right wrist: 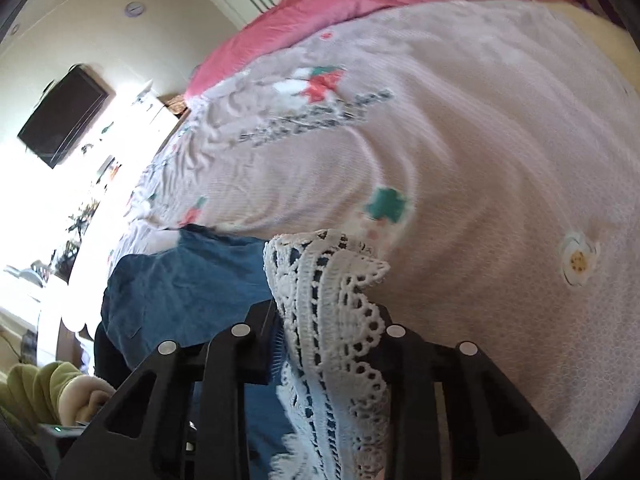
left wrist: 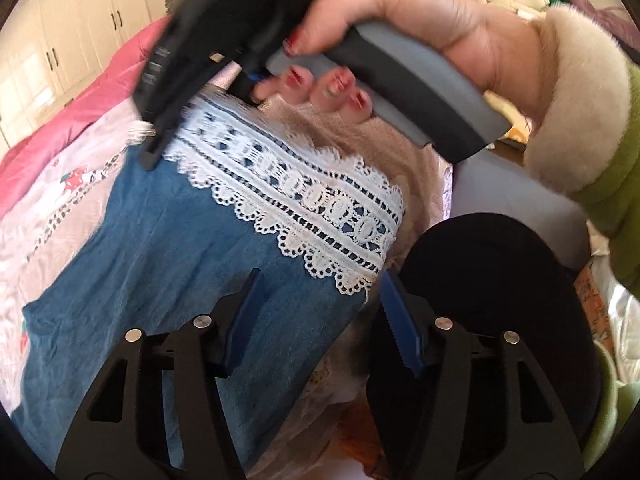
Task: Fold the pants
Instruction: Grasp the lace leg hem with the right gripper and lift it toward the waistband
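Blue pants (left wrist: 160, 240) w/ white lace hem (left wrist: 288, 196) lie on pink printed bedspread (right wrist: 460, 160), near edge of bed. Left-wrist view only: left gripper (left wrist: 320, 312) hangs over the hem corner, jaws apart, nothing pressed between the blue pads (left wrist: 244, 312); person's right hand (left wrist: 420, 28) w/ fur cuff holds the right gripper (left wrist: 154, 148) at far left end of hem. Right-wrist view only: right gripper clenched on lace hem, bunched & standing up between its jaws; TV (right wrist: 64, 114) on far-left wall.
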Demonstrator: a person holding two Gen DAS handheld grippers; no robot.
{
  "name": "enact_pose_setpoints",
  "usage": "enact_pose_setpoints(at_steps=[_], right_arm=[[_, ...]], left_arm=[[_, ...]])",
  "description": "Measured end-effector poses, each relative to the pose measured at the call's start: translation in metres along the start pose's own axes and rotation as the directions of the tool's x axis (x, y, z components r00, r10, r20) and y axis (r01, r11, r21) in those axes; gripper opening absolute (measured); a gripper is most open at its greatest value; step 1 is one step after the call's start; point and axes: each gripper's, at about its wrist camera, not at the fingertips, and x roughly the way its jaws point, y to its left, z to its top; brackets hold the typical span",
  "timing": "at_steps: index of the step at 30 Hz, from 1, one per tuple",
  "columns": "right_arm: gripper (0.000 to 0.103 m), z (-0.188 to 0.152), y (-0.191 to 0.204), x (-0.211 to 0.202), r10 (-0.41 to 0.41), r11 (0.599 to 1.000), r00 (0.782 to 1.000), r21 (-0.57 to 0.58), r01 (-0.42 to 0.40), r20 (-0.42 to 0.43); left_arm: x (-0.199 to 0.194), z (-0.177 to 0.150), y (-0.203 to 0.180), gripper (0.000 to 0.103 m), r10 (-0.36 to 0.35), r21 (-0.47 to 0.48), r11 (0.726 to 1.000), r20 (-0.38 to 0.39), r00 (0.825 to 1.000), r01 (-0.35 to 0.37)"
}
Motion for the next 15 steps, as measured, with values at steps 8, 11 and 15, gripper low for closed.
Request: enact_pose_setpoints(at_steps=[8, 11, 15], right_arm=[[0.026, 0.016, 0.021, 0.006, -0.038, 0.999, 0.999, -0.028, 0.037, -0.018], [0.026, 0.021, 0.020, 0.012, -0.053, 0.998, 0.998, -0.020, 0.052, -0.044], [0.026, 0.024, 0.023, 0.015, -0.049, 0.999, 0.997, -0.020, 0.048, -0.056]], left_arm=[[0.018, -0.005, -0.007, 0.067, 0.079, 0.034, 0.996, 0.039, 0.996, -0.080], [0.025, -0.002, -0.012, 0.067, 0.117, 0.049, 0.992, 0.046, 0.992, -0.120], [0.030, 0.004, -0.008, 0.042, 0.171, 0.012, 0.985, 0.029, 0.985, -0.171]])
